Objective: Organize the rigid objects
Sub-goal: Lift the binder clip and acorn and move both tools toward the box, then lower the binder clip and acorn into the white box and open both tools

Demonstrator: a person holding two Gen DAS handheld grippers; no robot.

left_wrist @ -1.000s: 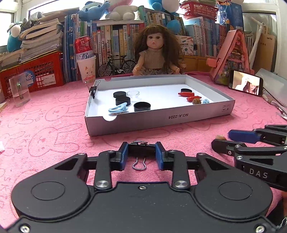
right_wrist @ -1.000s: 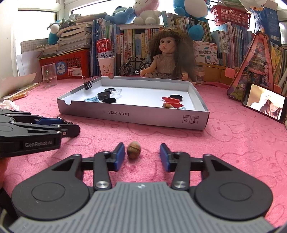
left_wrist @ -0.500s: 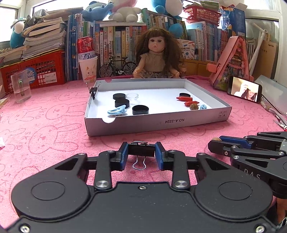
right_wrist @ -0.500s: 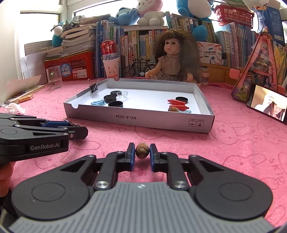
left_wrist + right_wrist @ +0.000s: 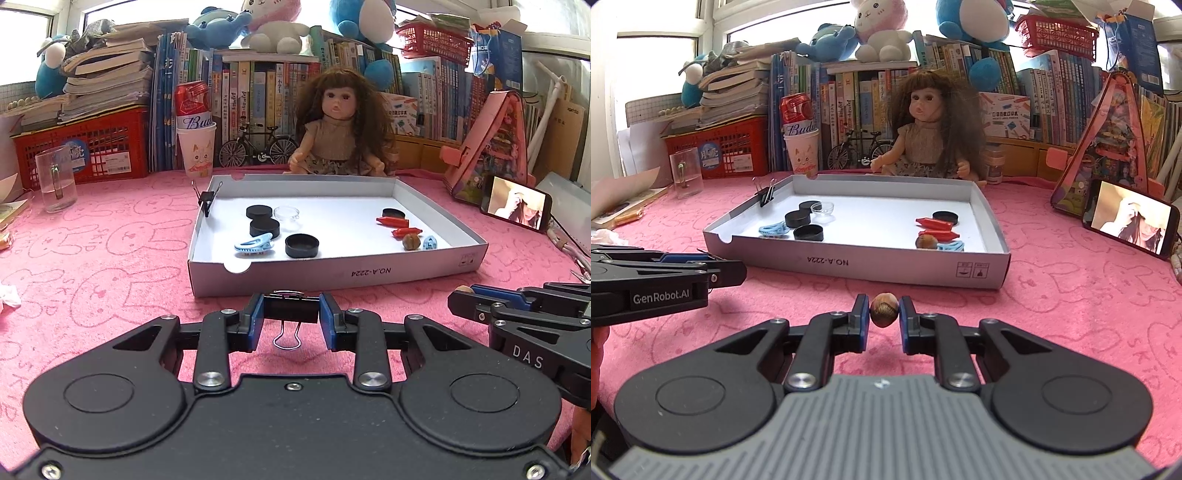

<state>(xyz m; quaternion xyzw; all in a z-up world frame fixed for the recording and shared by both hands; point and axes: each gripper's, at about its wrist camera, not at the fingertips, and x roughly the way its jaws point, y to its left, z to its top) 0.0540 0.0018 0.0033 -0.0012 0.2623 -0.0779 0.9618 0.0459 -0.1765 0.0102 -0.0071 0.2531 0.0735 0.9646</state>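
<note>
My left gripper (image 5: 291,314) is shut on a black binder clip (image 5: 291,308) and holds it above the pink cloth, in front of the white cardboard tray (image 5: 332,271). My right gripper (image 5: 884,314) is shut on a brown nut (image 5: 884,314), lifted off the cloth near the tray's front wall (image 5: 849,262). The tray holds black caps (image 5: 301,245), a clear lid (image 5: 286,213), a blue hair clip (image 5: 254,245), red pieces (image 5: 393,222), another nut (image 5: 410,242) and a binder clip (image 5: 207,199) on its left wall. The right gripper also shows in the left wrist view (image 5: 480,302), the left gripper in the right wrist view (image 5: 716,273).
A doll (image 5: 338,129) sits behind the tray. A glass cup (image 5: 55,179), a paper cup with a can (image 5: 195,147) and a red crate (image 5: 85,147) stand at the back left. A phone (image 5: 515,206) leans at the right. Books line the back.
My right gripper closed on the nut and lifted it off the cloth. My left gripper rose with the binder clip and came closer to the tray.
</note>
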